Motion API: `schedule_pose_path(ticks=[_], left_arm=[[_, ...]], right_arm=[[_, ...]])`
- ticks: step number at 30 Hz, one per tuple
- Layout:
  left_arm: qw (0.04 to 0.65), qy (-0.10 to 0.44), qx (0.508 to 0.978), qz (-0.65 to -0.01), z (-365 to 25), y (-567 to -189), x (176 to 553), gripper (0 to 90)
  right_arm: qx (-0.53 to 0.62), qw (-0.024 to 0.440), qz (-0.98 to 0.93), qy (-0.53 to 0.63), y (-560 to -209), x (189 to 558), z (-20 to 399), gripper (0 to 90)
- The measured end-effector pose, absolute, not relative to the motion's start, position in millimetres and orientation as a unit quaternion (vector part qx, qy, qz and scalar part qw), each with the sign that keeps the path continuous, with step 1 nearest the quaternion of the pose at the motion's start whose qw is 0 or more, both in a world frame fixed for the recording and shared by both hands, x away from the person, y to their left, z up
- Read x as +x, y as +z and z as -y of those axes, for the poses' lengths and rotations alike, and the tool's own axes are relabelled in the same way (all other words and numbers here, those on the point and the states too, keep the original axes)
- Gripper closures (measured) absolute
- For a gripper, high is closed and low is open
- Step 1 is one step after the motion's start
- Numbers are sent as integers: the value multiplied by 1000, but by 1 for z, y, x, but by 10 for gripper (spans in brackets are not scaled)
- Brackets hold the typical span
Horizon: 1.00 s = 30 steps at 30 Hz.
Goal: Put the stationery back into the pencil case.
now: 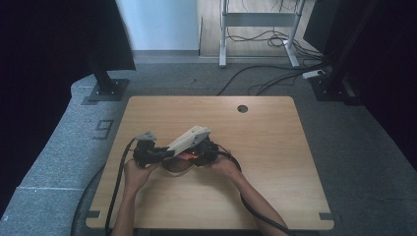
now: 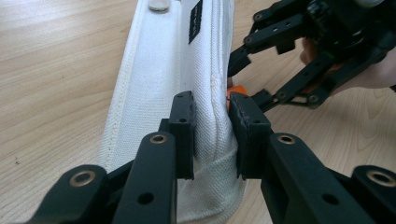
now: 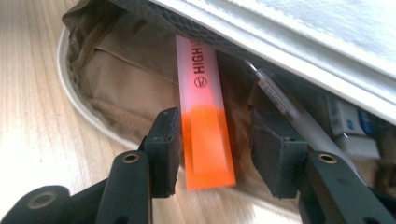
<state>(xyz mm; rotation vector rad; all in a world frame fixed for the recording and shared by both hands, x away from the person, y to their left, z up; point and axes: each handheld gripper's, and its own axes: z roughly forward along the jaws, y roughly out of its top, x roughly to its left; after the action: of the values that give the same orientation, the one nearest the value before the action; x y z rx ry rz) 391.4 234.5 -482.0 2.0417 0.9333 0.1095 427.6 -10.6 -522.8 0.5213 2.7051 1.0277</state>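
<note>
Half done by the look of it: your left gripper (image 2: 211, 135) pinches the white pencil case (image 2: 163, 70) lid up, your right gripper (image 3: 217, 154) stands spread around the orange highlighter (image 3: 205, 135), which lies half inside, unpinched.

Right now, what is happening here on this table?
A person works at a wooden table with two grippers. The left gripper pinches the flap of a white pencil case, holding it open. The right gripper has its jaws around an orange highlighter at the case's mouth, not pressing it. A pen lies inside.
</note>
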Motion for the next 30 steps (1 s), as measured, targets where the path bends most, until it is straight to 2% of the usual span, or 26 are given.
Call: schedule_pose_path(ticks=[5, 11, 22, 30], left_arm=[[432, 42, 819, -374, -234, -482, 392, 719], [432, 43, 820, -374, -234, -482, 392, 717], [433, 42, 820, -373, -234, -483, 391, 712], [430, 39, 822, -371, -233, -484, 391, 703]], right_arm=[[180, 106, -918, 338, -521, 421, 22, 504], [195, 117, -917, 329, -524, 420, 33, 540], [221, 122, -907, 337, -525, 426, 35, 695], [222, 123, -904, 345, -524, 430, 25, 715]])
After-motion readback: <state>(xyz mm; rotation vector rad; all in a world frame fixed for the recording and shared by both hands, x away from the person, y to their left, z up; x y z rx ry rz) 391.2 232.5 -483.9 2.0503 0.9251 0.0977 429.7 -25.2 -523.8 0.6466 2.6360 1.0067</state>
